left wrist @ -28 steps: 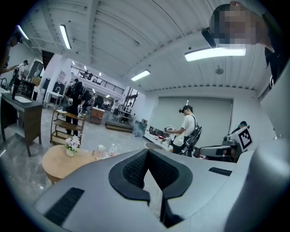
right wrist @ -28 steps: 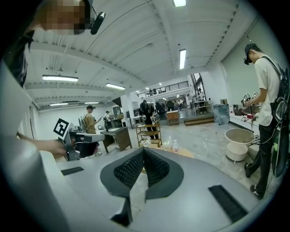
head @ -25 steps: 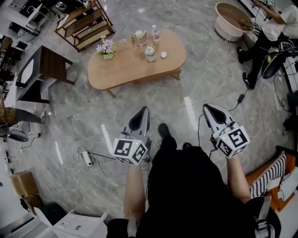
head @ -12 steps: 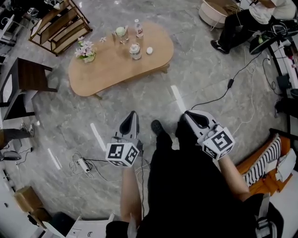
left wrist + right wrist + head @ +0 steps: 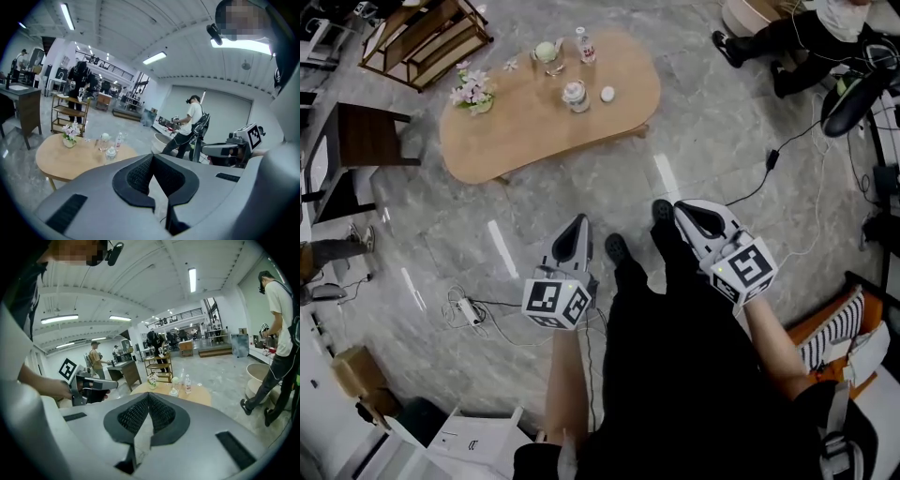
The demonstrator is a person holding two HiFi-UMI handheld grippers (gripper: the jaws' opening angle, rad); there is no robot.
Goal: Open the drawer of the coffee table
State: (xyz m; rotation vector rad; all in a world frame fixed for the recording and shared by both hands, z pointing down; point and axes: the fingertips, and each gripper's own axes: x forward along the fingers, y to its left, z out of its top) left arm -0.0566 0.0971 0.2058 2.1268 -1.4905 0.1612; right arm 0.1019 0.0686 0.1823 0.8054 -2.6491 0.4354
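— How are the jaws set?
— On the left gripper (image 5: 580, 221) and the right gripper (image 5: 681, 206) alike, the jaws are pressed together with nothing pinched.
— Where is the coffee table (image 5: 525, 127)?
— It is seen at upper centre, well apart from both tips, with open marble floor (image 5: 581, 187) between. A power strip (image 5: 472, 315) is seen at lower left.
— The drawer?
— It cannot be made out from above.

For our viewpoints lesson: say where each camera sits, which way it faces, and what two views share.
Head view: on the person's head, facing steeply down at the coffee table; shows legs, forearms, left gripper, right gripper.
Left gripper view: on that gripper, facing ahead past shut jaws, table at left, right gripper at right.
Right gripper view: likewise, table ahead, left gripper at left.
Both gripper views share the table.
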